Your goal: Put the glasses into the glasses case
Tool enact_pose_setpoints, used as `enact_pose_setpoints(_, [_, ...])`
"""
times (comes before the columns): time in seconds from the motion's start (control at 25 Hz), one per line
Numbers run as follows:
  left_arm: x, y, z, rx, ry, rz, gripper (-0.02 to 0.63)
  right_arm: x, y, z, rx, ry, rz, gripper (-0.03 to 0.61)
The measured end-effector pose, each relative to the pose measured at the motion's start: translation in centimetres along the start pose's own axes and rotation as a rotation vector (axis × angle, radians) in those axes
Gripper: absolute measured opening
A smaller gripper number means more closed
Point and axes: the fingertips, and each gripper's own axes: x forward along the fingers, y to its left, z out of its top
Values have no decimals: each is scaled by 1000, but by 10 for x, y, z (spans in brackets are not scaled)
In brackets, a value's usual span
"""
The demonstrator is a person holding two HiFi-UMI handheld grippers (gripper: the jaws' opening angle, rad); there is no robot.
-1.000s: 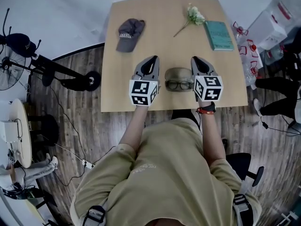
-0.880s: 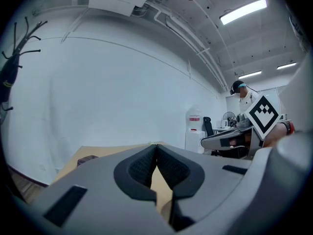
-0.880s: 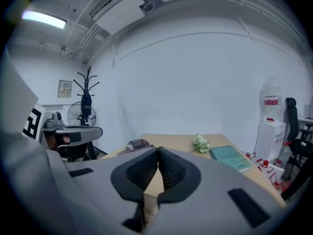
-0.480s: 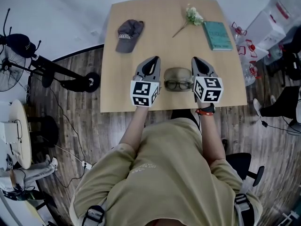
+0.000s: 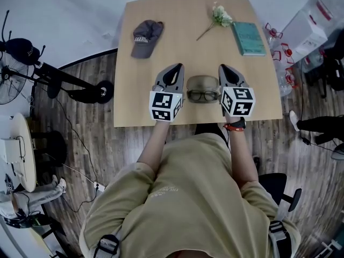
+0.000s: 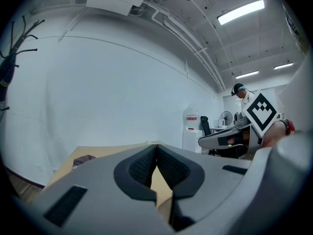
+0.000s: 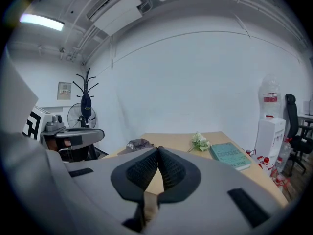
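Observation:
In the head view an olive-grey glasses case (image 5: 202, 83) lies on the wooden table (image 5: 183, 20) near its front edge. Black-framed glasses (image 5: 203, 96) rest against the case's near side. My left gripper (image 5: 174, 69) sits just left of the case, and my right gripper (image 5: 223, 69) just right of it; both point away from me. Neither touches the case or the glasses. In the left gripper view and the right gripper view, each pair of ribbed pads meets at the tip with nothing between them, so the left gripper (image 6: 156, 147) and the right gripper (image 7: 159, 151) are both shut.
A grey cap (image 5: 146, 36) lies at the far left of the table, a white flower sprig (image 5: 219, 19) at the far middle, a teal book (image 5: 249, 38) at the far right. A fan (image 5: 11, 74) and bottles (image 5: 279, 52) stand on the floor around.
Both grippers, the case and the glasses keep their places. A person's legs at the right edge of the head view have shifted.

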Motion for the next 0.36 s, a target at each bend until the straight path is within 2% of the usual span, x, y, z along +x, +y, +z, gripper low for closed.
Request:
enact_pose_setpoints(0.16, [7, -2, -13, 2, 50, -15, 23, 5, 0, -4, 2, 14, 9, 15])
enact_pose_setpoints(0.36, [27, -16, -57, 43, 204, -88, 25, 16, -8, -12, -1, 30, 21, 15])
